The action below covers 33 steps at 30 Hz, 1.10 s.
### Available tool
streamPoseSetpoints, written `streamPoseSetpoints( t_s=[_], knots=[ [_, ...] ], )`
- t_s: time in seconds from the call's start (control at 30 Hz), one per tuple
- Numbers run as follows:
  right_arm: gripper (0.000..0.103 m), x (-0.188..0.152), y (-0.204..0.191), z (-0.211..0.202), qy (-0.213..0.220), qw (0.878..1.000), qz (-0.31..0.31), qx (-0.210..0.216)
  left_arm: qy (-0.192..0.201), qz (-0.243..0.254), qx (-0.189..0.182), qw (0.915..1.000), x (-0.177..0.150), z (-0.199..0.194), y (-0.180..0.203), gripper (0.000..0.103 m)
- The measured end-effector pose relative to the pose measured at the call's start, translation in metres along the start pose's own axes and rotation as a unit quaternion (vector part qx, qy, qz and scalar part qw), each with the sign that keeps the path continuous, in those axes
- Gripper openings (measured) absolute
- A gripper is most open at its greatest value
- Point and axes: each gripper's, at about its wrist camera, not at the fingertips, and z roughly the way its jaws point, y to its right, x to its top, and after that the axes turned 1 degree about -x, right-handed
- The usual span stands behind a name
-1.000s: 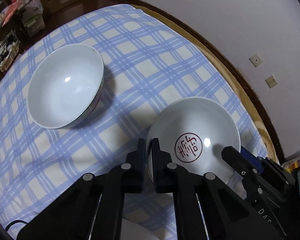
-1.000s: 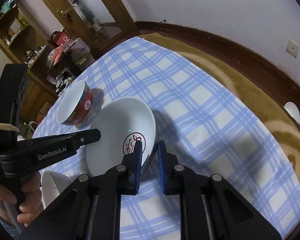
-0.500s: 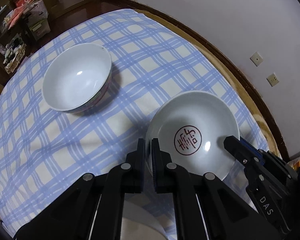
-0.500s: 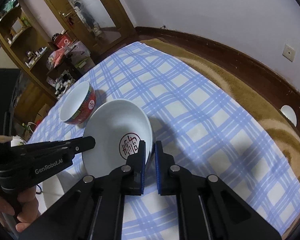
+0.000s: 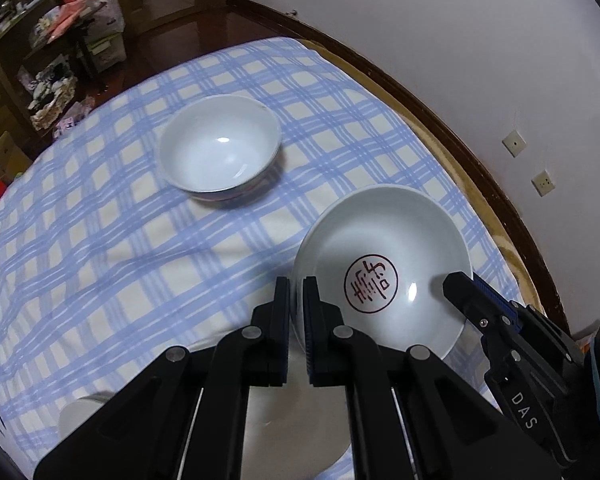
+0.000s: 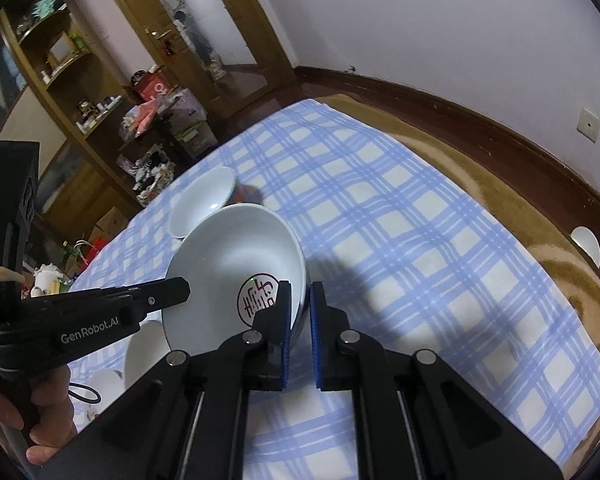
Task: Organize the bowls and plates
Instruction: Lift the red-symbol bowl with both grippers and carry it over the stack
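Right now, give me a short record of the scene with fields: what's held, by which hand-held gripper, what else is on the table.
held item: white bowl with red seal mark, lifted above the cloth
left hand-held gripper: shut on the bowl's rim
right hand-held gripper: shut on the opposite rim
other dish: smaller bowl, upright on the cloth
surface: blue checked tablecloth

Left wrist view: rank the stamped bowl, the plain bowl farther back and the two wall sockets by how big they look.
1. Stamped bowl, though nearness to the camera inflates it.
2. Plain bowl.
3. The two wall sockets: alike, not ranked.
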Motion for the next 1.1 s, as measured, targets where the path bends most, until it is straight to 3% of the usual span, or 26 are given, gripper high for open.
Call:
streamPoseSetpoints(
  t_s=[0.2,0.3,0.7,1.1],
  knots=[
    [0.010,-0.004,-0.025,-0.014,0.020,1.000,-0.021,0.008,0.025,-0.016,0.006,0.9995,-0.012,-0.029,-0.015,0.007],
    [0.009,-0.004,-0.034,-0.017,0.028,0.999,-0.037,-0.001,0.023,-0.042,-0.009,0.9988,-0.013,-0.033,-0.025,0.006],
    [0.010,-0.013,-0.068,-0.048,0.043,0.997,-0.056,0.043,0.066,-0.058,0.000,0.9962,-0.037,-0.094,-0.043,0.007],
    [0.009,-0.030,-0.079,-0.049,0.024,0.996,-0.067,0.054,0.045,-0.082,-0.014,0.9956,-0.076,-0.086,-0.063,0.007]
  ],
)
